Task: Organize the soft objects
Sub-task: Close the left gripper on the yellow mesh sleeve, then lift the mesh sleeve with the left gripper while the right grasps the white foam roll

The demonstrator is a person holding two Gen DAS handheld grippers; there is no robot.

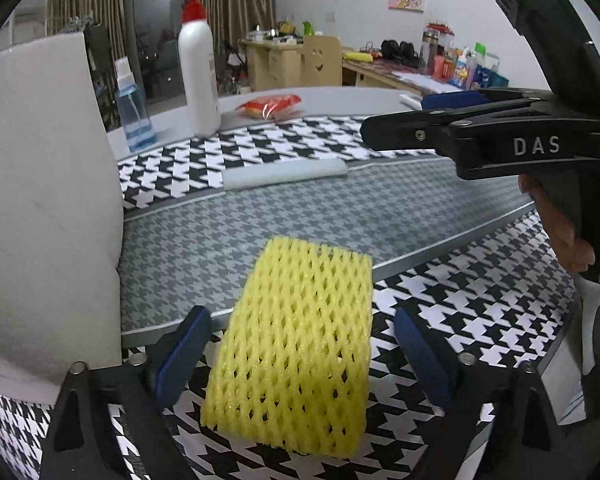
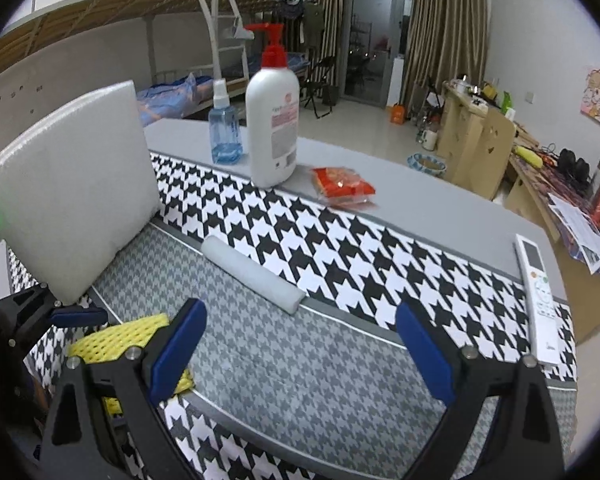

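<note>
A yellow foam net sleeve [image 1: 296, 348] lies flat on the houndstooth cloth [image 1: 480, 320], between the fingers of my open left gripper [image 1: 300, 356]; it is not gripped. It also shows in the right wrist view [image 2: 116, 338], at the lower left. A white foam roll [image 1: 284, 175] lies farther back on the cloth [image 2: 252, 276]. A large white foam slab [image 1: 44, 208] stands upright at the left [image 2: 72, 196]. My right gripper [image 2: 300, 348] is open and empty above the grey band. It also shows from the side in the left wrist view [image 1: 366, 132].
A white pump bottle [image 2: 273, 116], a blue spray bottle [image 2: 225, 130] and a red snack packet [image 2: 342, 186] stand at the table's far side. A white remote [image 2: 540, 300] lies at the right edge. Desks with clutter stand beyond.
</note>
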